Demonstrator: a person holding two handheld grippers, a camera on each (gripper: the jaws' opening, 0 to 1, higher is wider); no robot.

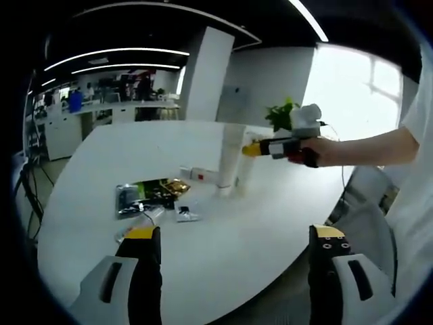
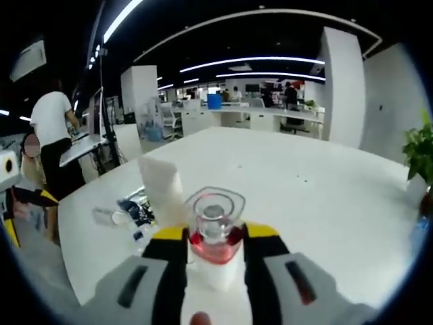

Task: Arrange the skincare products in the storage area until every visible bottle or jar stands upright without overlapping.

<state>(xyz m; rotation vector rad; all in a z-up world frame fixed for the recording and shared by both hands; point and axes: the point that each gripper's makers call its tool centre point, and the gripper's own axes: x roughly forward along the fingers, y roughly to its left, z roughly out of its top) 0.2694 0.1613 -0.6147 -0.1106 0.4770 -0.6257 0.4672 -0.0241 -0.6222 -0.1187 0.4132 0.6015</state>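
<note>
My right gripper [image 2: 215,233] is shut on a small bottle [image 2: 214,215] with a clear cap and pink liquid, its white base just above the table. A tall white tube [image 2: 162,186] stands upright just left of it. In the left gripper view that tube [image 1: 230,159] stands mid-table, and the right gripper [image 1: 252,149], held by a hand, reaches in beside it from the right. My left gripper [image 1: 235,237] is open above the near part of the table with nothing between its jaws. A shiny tray of small products [image 1: 145,193] and a small jar [image 1: 186,213] lie left of the tube.
The white table [image 1: 257,257] is broad and round-edged. A white power strip [image 1: 199,176] lies behind the tray. A potted plant [image 1: 281,115] stands at the far edge. Chairs [image 1: 365,203] sit on the right. A person [image 2: 51,122] stands at desks beyond the table.
</note>
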